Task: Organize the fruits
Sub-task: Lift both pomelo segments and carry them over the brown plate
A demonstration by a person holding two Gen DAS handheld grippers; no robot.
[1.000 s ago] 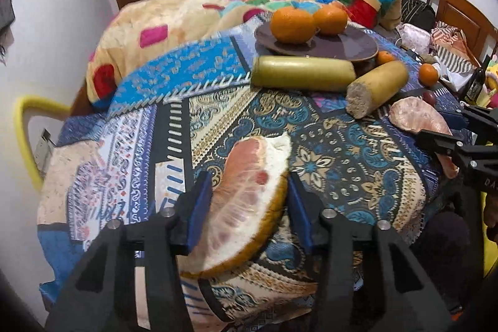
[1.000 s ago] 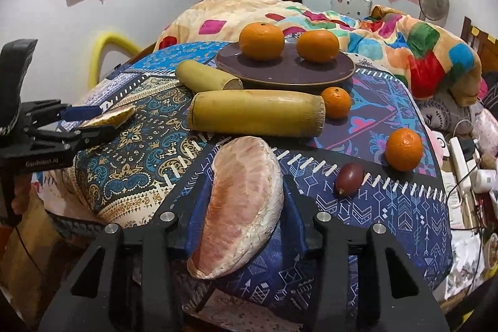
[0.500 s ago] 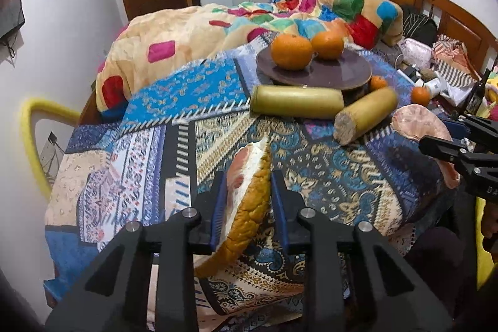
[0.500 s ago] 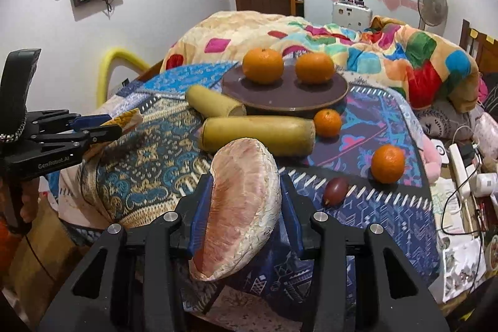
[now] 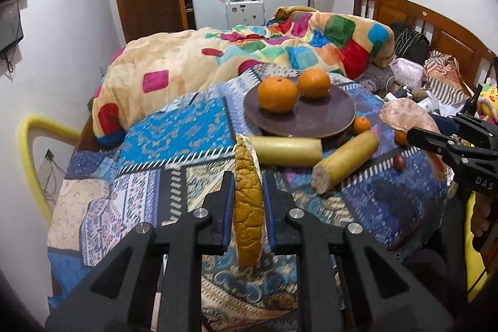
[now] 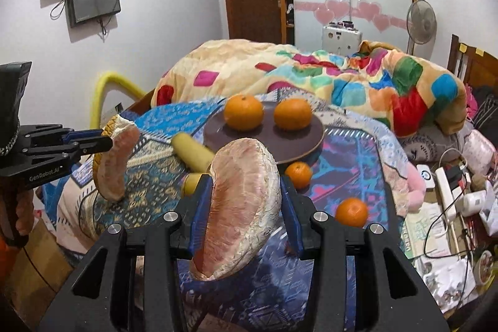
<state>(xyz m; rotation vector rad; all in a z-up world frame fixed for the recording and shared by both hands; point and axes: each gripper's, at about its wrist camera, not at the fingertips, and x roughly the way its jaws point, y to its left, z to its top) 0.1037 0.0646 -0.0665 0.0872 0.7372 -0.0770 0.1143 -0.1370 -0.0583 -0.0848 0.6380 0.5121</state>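
Observation:
My left gripper (image 5: 248,201) is shut on a pomelo wedge with yellow rind (image 5: 248,204), held upright above the patterned cloth; it also shows in the right wrist view (image 6: 113,157). My right gripper (image 6: 244,204) is shut on a peeled pink pomelo wedge (image 6: 239,213), lifted above the cloth; it shows at the right in the left wrist view (image 5: 407,117). A brown plate (image 5: 314,117) holds two oranges (image 5: 277,94) (image 5: 313,83). Two sugarcane pieces (image 5: 288,150) (image 5: 345,164) lie in front of it.
Small oranges (image 6: 298,175) (image 6: 351,212) lie on the cloth right of the plate, and a dark red fruit (image 5: 399,161) lies near them. A colourful quilt (image 5: 249,52) is heaped behind. Clutter and cables (image 6: 451,195) lie at the right. A yellow chair (image 5: 34,151) stands left.
Both grippers have risen and pulled back from the cloth with their pomelo wedges. The left wedge has turned edge-on and upright.

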